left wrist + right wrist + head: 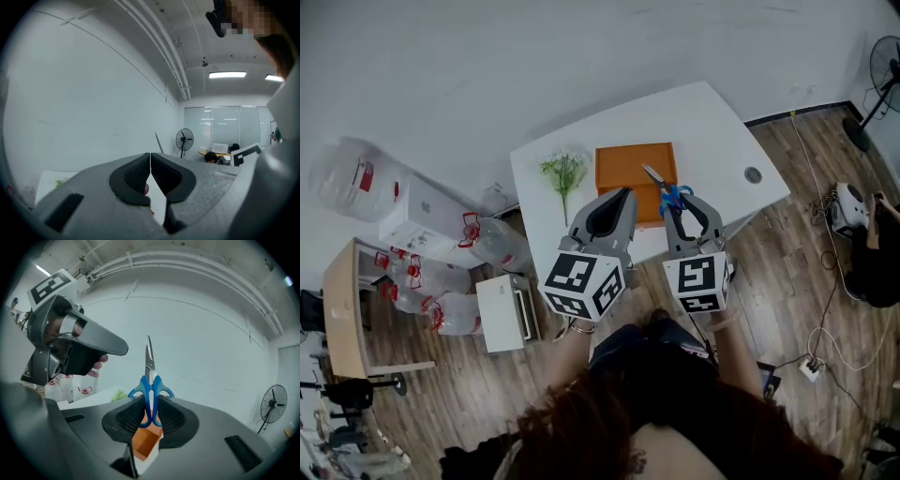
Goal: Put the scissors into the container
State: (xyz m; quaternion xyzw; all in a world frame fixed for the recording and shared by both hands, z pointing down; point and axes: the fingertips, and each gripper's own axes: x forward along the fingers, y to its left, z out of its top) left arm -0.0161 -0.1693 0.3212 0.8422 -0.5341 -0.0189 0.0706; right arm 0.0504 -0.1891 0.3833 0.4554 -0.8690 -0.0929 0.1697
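Blue-handled scissors (668, 191) are held over the white table (722, 131), blades pointing away over the orange container (623, 167). My right gripper (686, 201) is shut on the handles. In the right gripper view the scissors (150, 380) stand upright between the pads, with the orange container (143, 442) showing below the jaws. My left gripper (623, 197) hovers over the container's near left edge, shut and empty. Its pads (140, 174) meet at the tips in the left gripper view. The left gripper (75, 345) also appears at the upper left of the right gripper view.
A green plant sprig (563, 173) lies on the table left of the container. A cable hole (753, 174) is at the table's right end. On the floor are a white cabinet (504, 312), water bottles (441, 272), a fan (879, 80) and cables (825, 309).
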